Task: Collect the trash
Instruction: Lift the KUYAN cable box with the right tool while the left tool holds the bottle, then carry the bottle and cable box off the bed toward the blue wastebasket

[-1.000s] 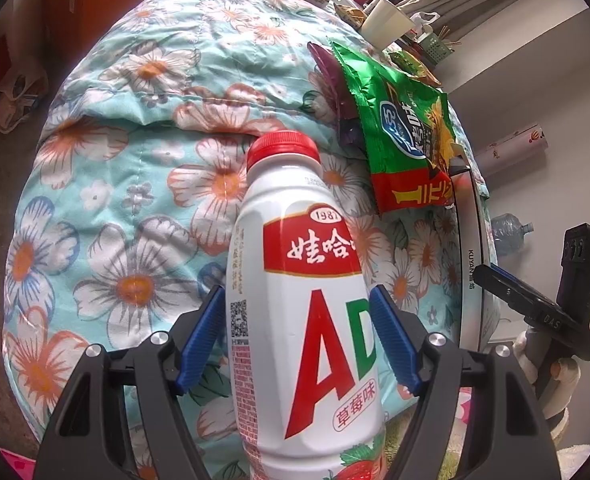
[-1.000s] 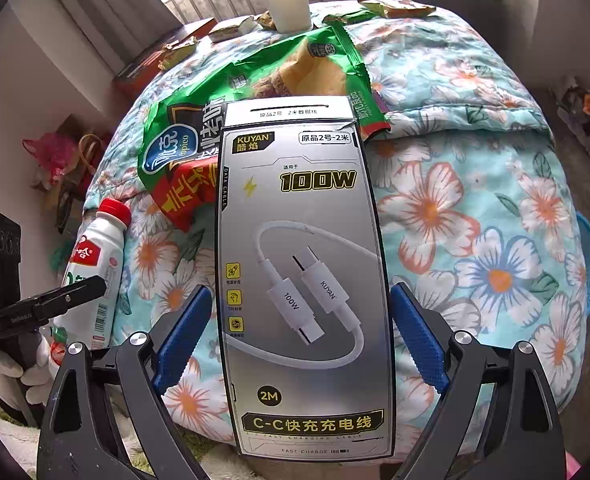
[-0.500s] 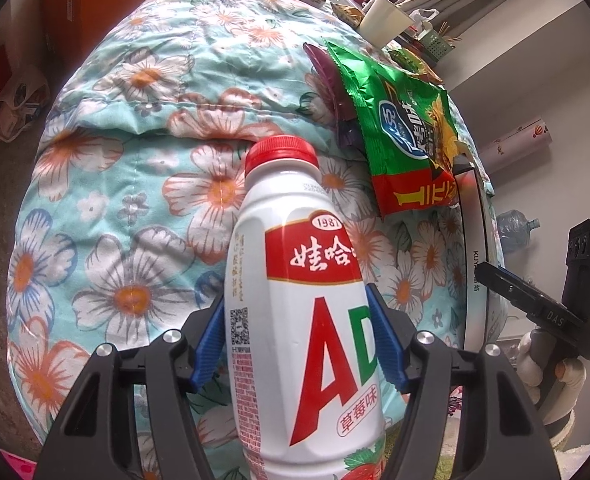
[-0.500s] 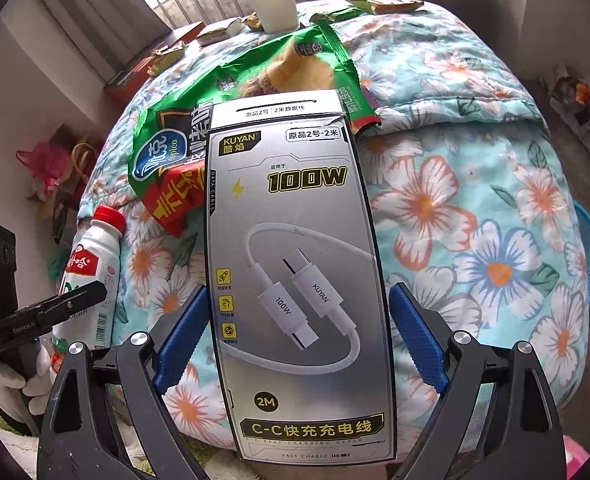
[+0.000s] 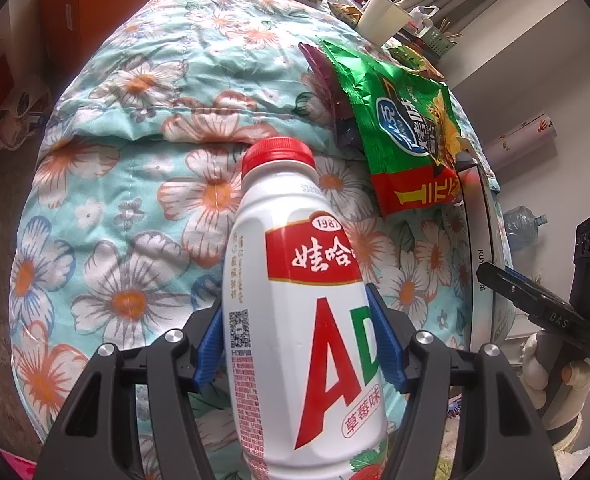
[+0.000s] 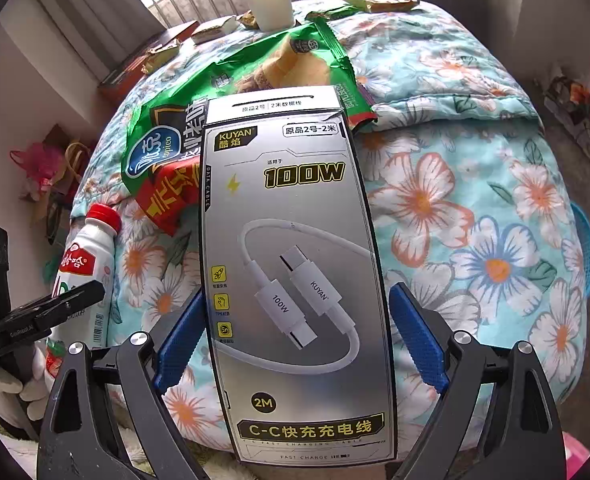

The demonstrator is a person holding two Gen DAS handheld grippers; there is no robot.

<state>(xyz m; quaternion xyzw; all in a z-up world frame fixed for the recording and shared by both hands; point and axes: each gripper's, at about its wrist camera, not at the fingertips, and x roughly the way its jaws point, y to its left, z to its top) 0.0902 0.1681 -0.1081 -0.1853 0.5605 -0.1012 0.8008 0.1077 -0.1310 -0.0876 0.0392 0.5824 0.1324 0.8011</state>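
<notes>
Okay, left gripper first: its fingers have just been closing and now pinch the bottle at mid-body, blue pads on both flanks below the red label band. The bottle lies on the bed quilt, red cap pointing away from me. It's smooth white plastic, rounded with shallow side recesses, so slippery. I can't tell whether it's empty. If it is, it's light and the walls will flex under squeeze. Mid-body looks like the right place; the shoulder tapers and would squirt out.

On the right gripper, the fingers are spread and straddle the cable box, pads just beside its long edges with no clear contact. The box lies flat on the quilt, one end overlapping the green snack bag. It's thin, glossy cardboard: stiff across its width, probably light and easy to crush. I judge the long edges near the lower half the best hold, with gentle force.

The quilt is soft and padded, so both items will sink if I push down. The bag is crinkly foil and limp; pinch an edge.
</notes>
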